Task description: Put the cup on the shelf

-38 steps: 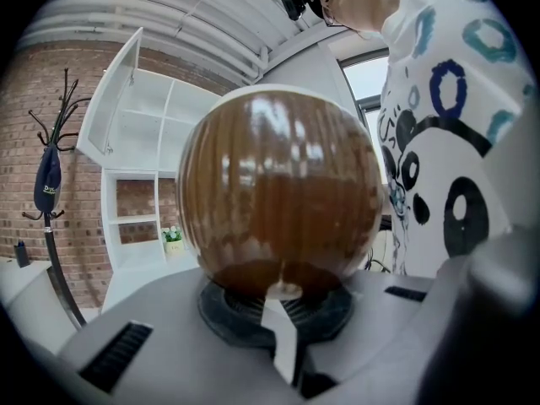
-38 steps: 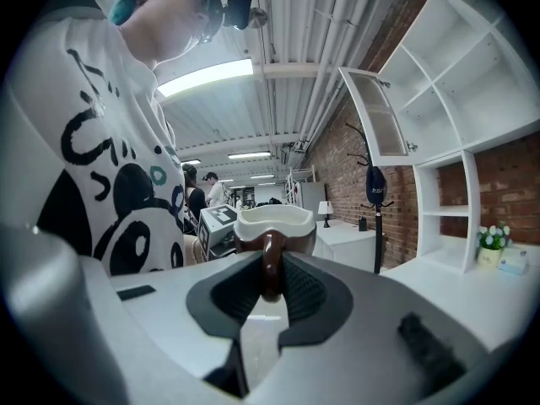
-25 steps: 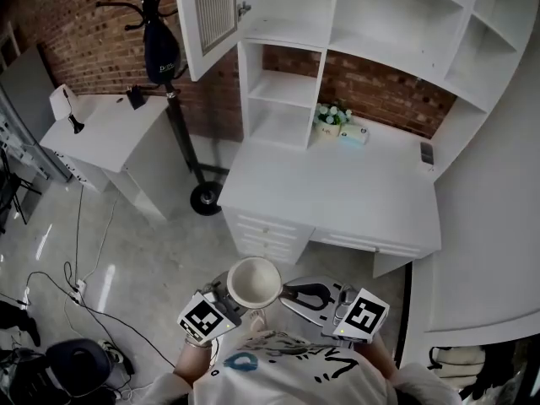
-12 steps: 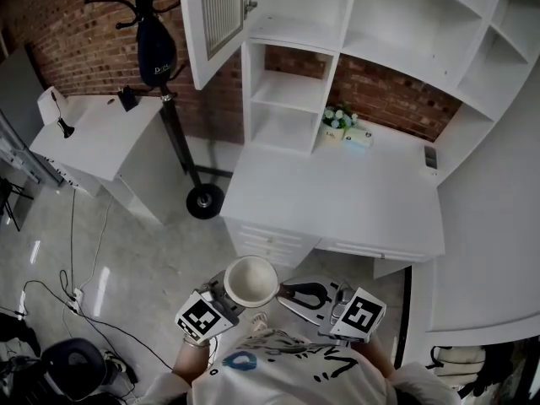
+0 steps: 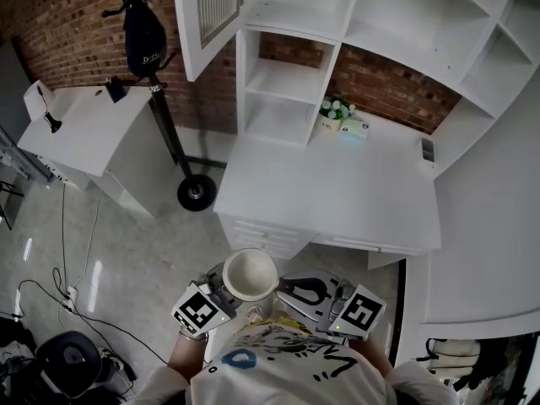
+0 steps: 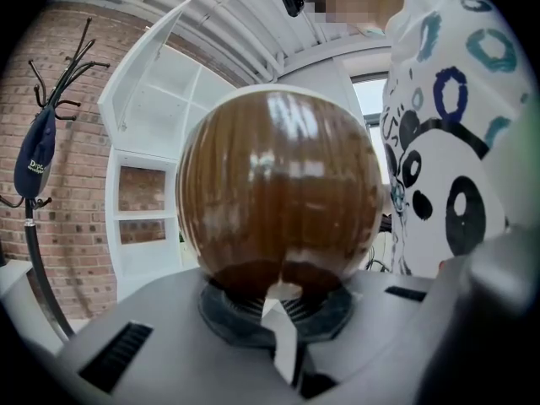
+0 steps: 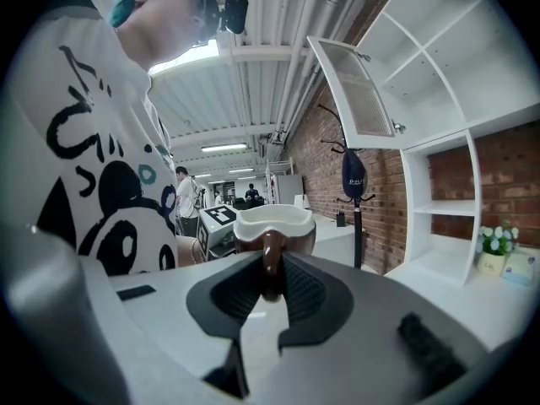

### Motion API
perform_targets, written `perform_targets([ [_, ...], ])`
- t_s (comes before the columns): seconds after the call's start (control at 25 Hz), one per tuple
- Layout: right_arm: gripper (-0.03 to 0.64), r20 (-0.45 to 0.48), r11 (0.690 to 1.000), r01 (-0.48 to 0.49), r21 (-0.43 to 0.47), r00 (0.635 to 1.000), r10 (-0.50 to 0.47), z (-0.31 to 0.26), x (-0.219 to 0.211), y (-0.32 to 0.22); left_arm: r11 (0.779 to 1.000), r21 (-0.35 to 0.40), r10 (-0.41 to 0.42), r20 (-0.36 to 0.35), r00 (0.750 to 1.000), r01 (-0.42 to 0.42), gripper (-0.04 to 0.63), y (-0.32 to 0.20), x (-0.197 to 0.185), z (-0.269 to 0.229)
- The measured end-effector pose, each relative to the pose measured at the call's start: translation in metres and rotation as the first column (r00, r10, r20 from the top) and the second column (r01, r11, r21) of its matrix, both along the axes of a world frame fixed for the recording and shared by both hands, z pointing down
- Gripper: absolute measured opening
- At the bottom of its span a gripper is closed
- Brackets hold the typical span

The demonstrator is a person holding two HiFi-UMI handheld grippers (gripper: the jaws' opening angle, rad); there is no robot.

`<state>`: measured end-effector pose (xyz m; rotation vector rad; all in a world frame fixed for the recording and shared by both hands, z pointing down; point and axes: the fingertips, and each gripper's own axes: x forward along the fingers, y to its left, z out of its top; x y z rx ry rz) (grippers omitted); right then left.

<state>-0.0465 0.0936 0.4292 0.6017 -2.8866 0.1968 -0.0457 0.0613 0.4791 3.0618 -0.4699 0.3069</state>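
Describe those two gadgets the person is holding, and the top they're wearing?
The left gripper and right gripper are matching grey plastic tools with dark ribbed pads inside two jaws. Each carries a white cube printed with black square markers. The person wears a white T-shirt with black and teal panda print.

Left tool (image 6: pixel 277 306) seemingly clamped; right tool (image 7: pixel 272 287) clamped.

— What sort of room is it?
— A red brick wall (image 5: pixel 76 32) behind a white shelf unit (image 5: pixel 291 116), one door (image 5: pixel 202 15) swung open, above a white desk surface (image 5: pixel 337 192).
— And to the left?
— A black coat stand (image 5: pixel 167 125), a low white cabinet (image 5: pixel 93 133), and a pale glossy floor (image 5: pixel 126 243) with trailing cables (image 5: pixel 64 234). Strip lights (image 7: pixel 224 148) run along the ceiling.
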Motion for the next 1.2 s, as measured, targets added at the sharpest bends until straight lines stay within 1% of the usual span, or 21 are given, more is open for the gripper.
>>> perform_targets([
  [0.28,0.063,0.026,1.0,0.018,-0.005,1.0,-0.018,0.003,0.011,-0.021,1.0,-0.003,-0.024,0.019,1.0,0.024,0.015,-0.021,0.009,0.004],
  [0.56,0.061,0.033,0.998,0.067,0.014,0.997,-0.067,0.004,0.022,-0.067,0.997,0.011,-0.073,0.032,0.997,0.072,0.015,-0.068,0.017,0.002],
  [0.76,0.063,0.031,0.997,0.073,0.035,0.997,-0.074,-0.003,0.043,-0.113,0.994,0.026,-0.107,0.02,0.994,0.106,0.015,-0.116,0.038,-0.004],
  [0.92,0.063,0.029,0.995,0.086,0.055,0.996,-0.088,-0.01,0.062,-0.147,0.992,0.044,-0.117,0.014,0.993,0.116,0.015,-0.15,0.057,-0.011],
  [1.2,0.063,0.044,0.995,0.08,0.059,0.996,-0.083,-0.013,0.084,-0.186,0.989,0.058,-0.138,0.019,0.99,0.137,0.015,-0.191,0.078,-0.015],
])
